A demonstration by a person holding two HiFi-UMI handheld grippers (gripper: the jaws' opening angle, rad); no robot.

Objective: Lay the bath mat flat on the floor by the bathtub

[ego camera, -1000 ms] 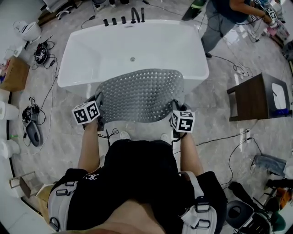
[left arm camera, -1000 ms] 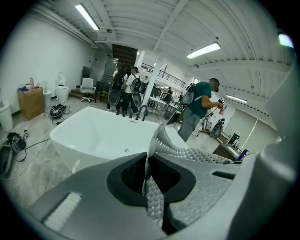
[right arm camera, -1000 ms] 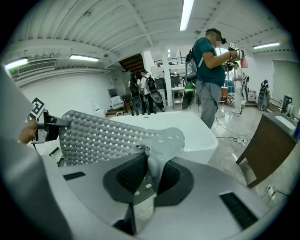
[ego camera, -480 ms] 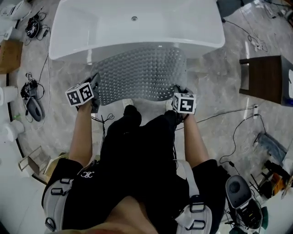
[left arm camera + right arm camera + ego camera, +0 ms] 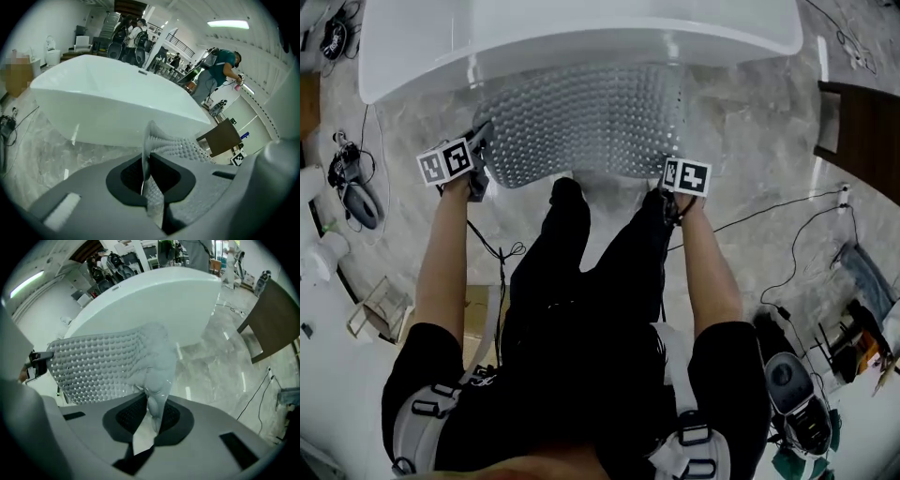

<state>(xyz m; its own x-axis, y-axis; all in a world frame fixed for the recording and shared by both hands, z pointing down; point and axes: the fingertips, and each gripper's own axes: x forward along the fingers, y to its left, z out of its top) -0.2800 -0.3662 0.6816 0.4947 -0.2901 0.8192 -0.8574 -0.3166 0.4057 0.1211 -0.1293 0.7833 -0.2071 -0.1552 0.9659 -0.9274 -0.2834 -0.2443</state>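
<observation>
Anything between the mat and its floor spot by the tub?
Nothing visible. The bath mat is held over the marble floor beside the bathtub, and the floor showing there is bare. Only the person's feet stand at the mat's near edge.

No word, number or brand name can be read in any view. Only coded black-and-white square patterns are seen, and they carry no legible characters. One is borne on the left gripper's marker cube (image 5: 447,162), at ten o'clock in the head view. Another is borne on the right gripper's marker cube (image 5: 687,175), at one o'clock. A third, a small square marker (image 5: 236,159), is seen at four o'clock in the left gripper view, beside the dark side table (image 5: 220,137).
</observation>
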